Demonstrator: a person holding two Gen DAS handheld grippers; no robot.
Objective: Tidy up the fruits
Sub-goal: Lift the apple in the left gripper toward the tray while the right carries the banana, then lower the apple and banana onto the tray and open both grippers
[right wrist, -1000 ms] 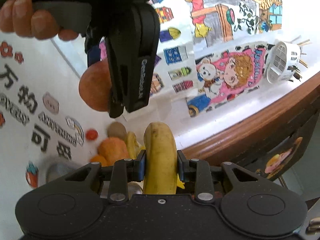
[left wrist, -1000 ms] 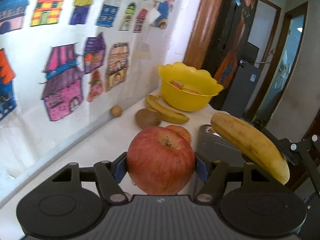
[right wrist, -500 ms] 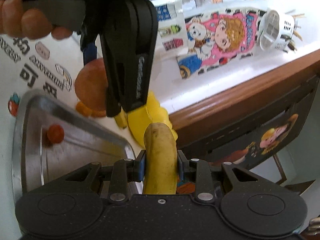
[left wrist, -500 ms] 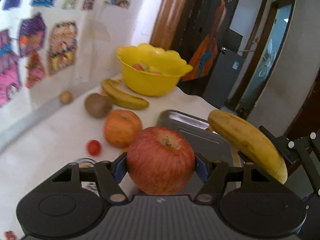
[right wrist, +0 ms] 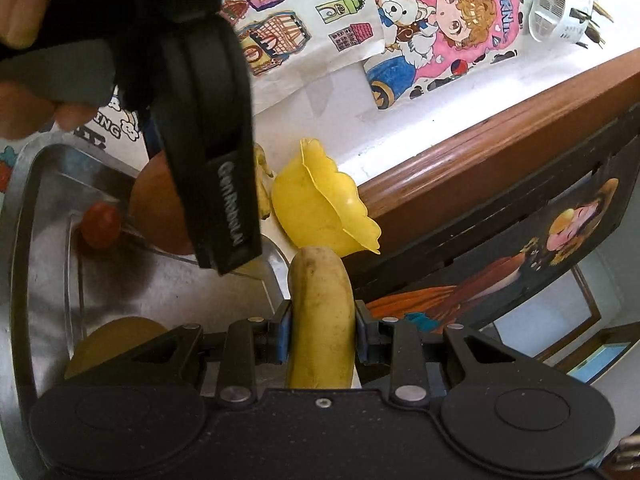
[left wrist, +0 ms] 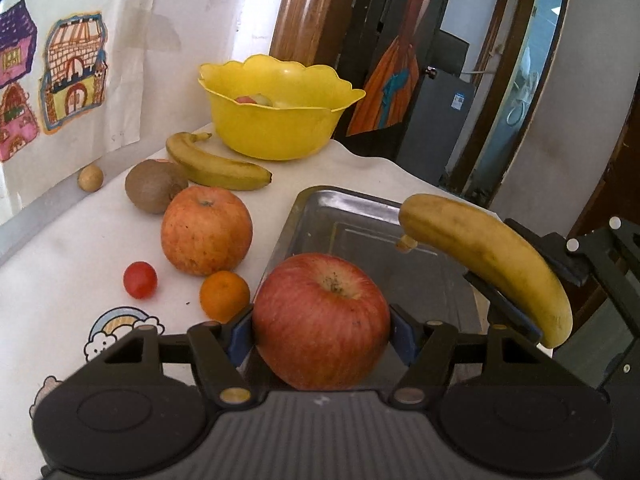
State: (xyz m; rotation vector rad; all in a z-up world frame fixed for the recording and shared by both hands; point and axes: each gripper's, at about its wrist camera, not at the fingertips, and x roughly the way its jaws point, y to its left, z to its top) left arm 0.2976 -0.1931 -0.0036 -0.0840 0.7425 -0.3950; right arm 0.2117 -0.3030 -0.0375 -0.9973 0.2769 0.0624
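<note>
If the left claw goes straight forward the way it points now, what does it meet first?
Probably the metal tray: the left claw, shut on the red apple, points over its near part. The yellow bowl lies further back; depth is unclear.

Bowl (left wrist: 276, 120) behind tray (left wrist: 340, 220); loose fruit (left wrist: 206, 230) left of tray

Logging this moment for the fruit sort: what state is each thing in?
Left gripper: shut on red apple, held over the tray.
Right gripper: shut on held banana.
Metal tray: lying flat on the table.
Yellow bowl: upright, fruit inside.
Second banana: lying loose on the table.
</note>
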